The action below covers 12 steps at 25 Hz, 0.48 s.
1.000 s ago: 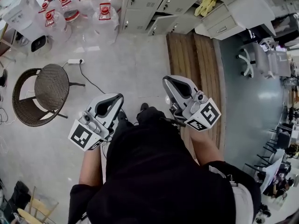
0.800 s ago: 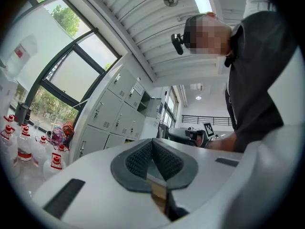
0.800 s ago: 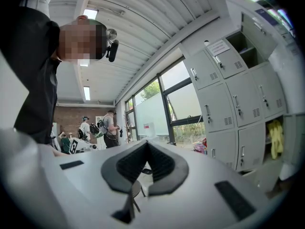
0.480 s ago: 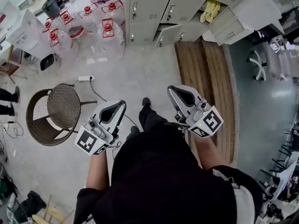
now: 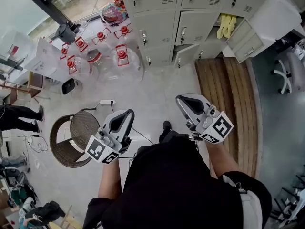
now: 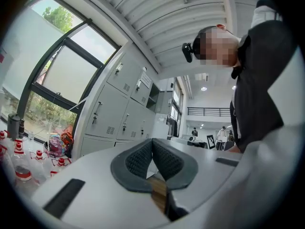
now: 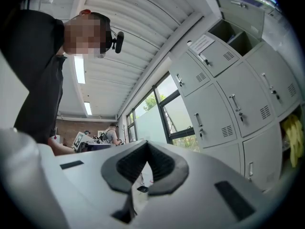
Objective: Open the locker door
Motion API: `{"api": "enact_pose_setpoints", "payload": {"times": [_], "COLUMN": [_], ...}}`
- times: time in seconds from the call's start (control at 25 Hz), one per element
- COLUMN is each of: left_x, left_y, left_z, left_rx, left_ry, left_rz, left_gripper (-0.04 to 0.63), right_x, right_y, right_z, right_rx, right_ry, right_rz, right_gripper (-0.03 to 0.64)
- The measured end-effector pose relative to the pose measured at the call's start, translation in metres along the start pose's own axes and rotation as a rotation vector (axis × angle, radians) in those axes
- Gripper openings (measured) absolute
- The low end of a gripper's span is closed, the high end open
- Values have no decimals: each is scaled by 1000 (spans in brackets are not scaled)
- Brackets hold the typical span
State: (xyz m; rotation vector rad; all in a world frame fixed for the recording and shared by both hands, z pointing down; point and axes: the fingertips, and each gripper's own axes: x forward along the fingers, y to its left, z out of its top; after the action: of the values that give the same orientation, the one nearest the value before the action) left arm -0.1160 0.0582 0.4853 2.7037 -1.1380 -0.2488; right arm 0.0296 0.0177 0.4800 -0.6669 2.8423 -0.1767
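Note:
The grey lockers [image 5: 190, 13] stand ahead of me at the top of the head view, several steps off. One low door [image 5: 185, 55] hangs slightly ajar, and a compartment to the right shows yellow gloves [image 5: 227, 26]. My left gripper [image 5: 126, 114] and right gripper [image 5: 184, 100] are held in front of my body, well short of the lockers. Both are shut with nothing between the pads. The left gripper view has its tips [image 6: 152, 141] touching, with the lockers [image 6: 114, 113] beyond. The right gripper view has closed tips [image 7: 146, 144] and locker doors [image 7: 228, 104] to the right.
Clear water jugs with red caps [image 5: 119, 56] crowd the floor left of the lockers. A wicker chair [image 5: 76, 135] and a power strip [image 5: 107, 102] lie to my left. Wooden planks [image 5: 238, 104] run along the floor at right, with a white cabinet [image 5: 267, 23] beyond. A person's legs [image 5: 19, 116] show at the left edge.
I have walked toward the lockers, which now sit larger and lower in the head view. The chair and jugs have slid down and right. Both grippers stay shut.

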Motion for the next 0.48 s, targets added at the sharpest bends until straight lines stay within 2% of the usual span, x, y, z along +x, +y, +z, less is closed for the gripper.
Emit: {"api": "enact_pose_setpoints", "payload": {"times": [0.12,0.24,0.48], "left_x": [30,55,81], "left_y": [16,29,62], "left_z": [-3,4,15], "left_rx": [9,15,31], "left_ry": [21,8,15], "left_rz": [1,6,3], "left_gripper": [16,17,17], "right_x": [7,12,33], "right_y": [-27,-50,-87], "right_z": [-3,-7,-4], "right_rx": [16,38,48], "right_ry": [-3,5,-9], "right_rz": [19,25,25], "right_gripper": [8,8,8]}}
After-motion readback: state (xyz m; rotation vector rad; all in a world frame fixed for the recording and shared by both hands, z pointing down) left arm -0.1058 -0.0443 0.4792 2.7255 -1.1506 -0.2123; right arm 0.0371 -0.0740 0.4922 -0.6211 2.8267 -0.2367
